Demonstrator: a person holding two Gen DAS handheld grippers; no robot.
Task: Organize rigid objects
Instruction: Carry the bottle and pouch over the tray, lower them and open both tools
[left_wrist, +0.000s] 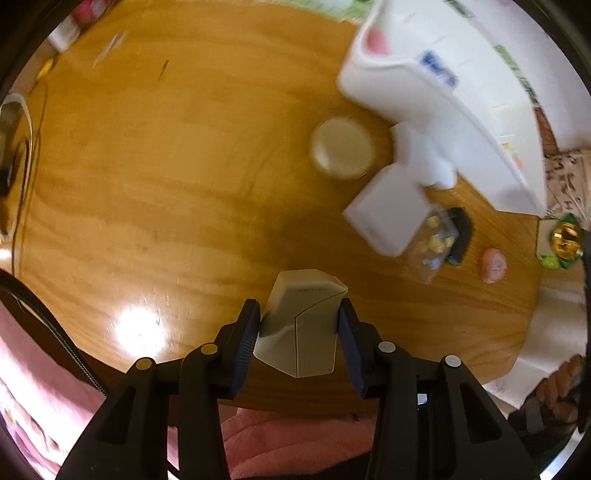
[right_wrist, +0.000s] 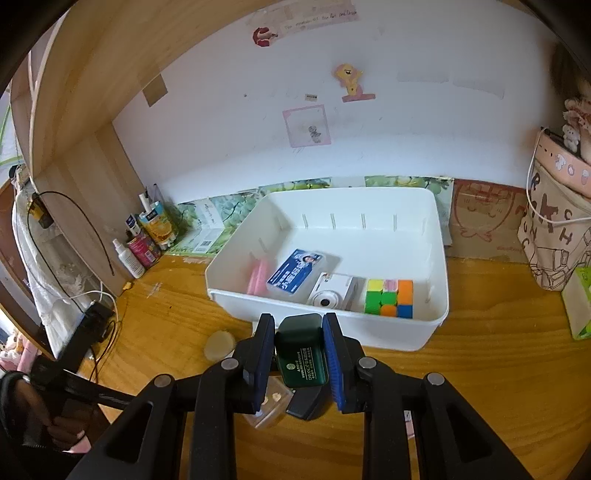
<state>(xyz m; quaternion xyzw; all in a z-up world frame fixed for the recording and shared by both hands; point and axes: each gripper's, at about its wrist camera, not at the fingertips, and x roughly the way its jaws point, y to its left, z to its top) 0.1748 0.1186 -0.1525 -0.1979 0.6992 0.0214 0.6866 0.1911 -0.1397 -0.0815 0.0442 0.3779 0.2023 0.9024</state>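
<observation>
Right now the left gripper (left_wrist: 300, 328) clamps a pale grey box (left_wrist: 301, 328) between its pads, above the wooden desk (left_wrist: 166, 177). Meanwhile the right gripper (right_wrist: 300, 356) pinches a dark green tin (right_wrist: 301, 356) just before the white bin (right_wrist: 388, 332), which holds a puzzle cube (right_wrist: 388, 298), a small camera (right_wrist: 330, 295) and a blue-labelled case (right_wrist: 297, 275). A round lid (right_wrist: 219, 345) lies beside the bin.

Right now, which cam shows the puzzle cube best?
Right wrist: the puzzle cube sits sharp inside the white bin, coloured faces clear. Left wrist shows the bin only blurred, edge-on; no cube visible.
</observation>
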